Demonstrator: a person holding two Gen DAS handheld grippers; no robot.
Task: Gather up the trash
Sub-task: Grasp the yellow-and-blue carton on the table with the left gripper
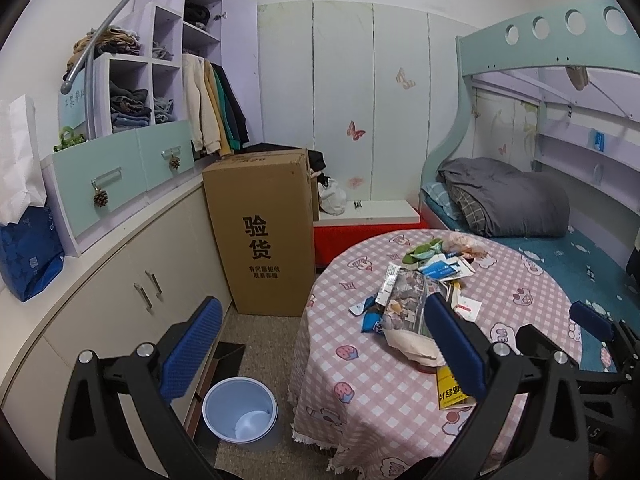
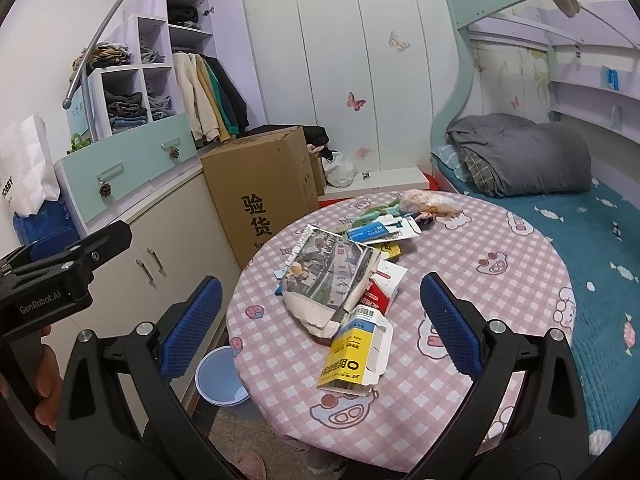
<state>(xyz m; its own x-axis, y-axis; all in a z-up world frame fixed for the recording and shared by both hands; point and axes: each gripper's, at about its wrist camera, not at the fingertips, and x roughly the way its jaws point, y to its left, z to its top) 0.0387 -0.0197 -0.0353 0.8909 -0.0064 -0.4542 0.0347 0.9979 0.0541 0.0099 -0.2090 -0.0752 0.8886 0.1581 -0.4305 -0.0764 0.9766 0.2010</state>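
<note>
Here, both my grippers, left (image 1: 320, 328) and right (image 2: 320, 312), gape empty; the yellow carton (image 2: 354, 354) looks light, crushable; I'd pinch its flattened edge.

Both grippers look like matt black plastic with shiny metal pivot bolts; the left gripper (image 1: 320, 344) and the right gripper (image 2: 320, 320) carry blue, finely ribbed pads (image 2: 192, 324). Ahead of them the round table (image 2: 460, 240) wears a matt checked cloth with a frayed edge. On it lie glossy printed wrappers (image 2: 334, 268) and a yellow cardboard carton (image 2: 352, 356). Below the left gripper stands a smooth, pale blue plastic bin (image 1: 240, 410). Further ahead is a matt brown cardboard box (image 1: 268, 236).
</note>
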